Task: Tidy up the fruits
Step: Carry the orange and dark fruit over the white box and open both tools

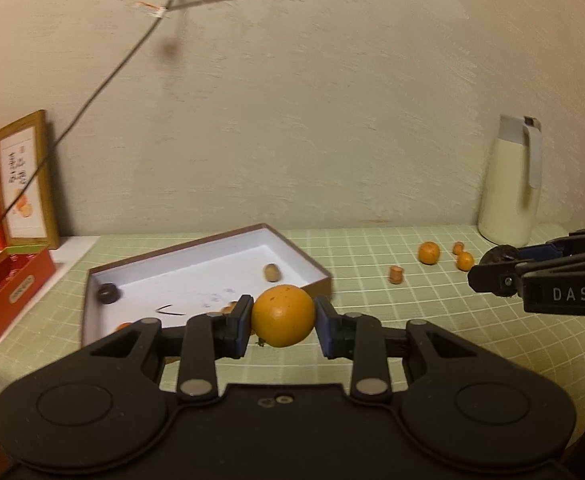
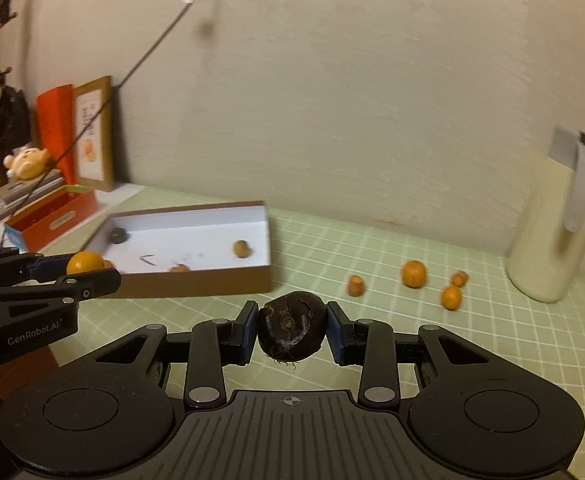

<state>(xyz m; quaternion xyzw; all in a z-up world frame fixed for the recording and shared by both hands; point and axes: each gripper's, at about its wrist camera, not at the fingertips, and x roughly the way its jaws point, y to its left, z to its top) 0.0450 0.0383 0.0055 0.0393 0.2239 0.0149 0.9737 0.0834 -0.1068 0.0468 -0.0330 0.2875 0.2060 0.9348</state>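
My left gripper (image 1: pixel 283 316) is shut on an orange (image 1: pixel 283 316) and holds it above the near edge of the brown box with a white inside (image 1: pixel 196 276). My right gripper (image 2: pixel 292 330) is shut on a dark brown round fruit (image 2: pixel 292 330) above the green checked mat. The box (image 2: pixel 196 280) holds a dark fruit (image 1: pixel 108 293), a tan fruit (image 1: pixel 271 273) and small orange pieces. Loose oranges (image 1: pixel 428 253) (image 2: pixel 414 273) and small fruits (image 1: pixel 396 275) (image 2: pixel 356 285) lie on the mat at the right.
A cream jug (image 1: pixel 510 184) (image 2: pixel 552 232) stands at the back right. A picture frame (image 1: pixel 26 184), red boxes (image 1: pixel 10 284) and a hanging cable (image 1: pixel 104 84) are at the left. The wall is close behind the table.
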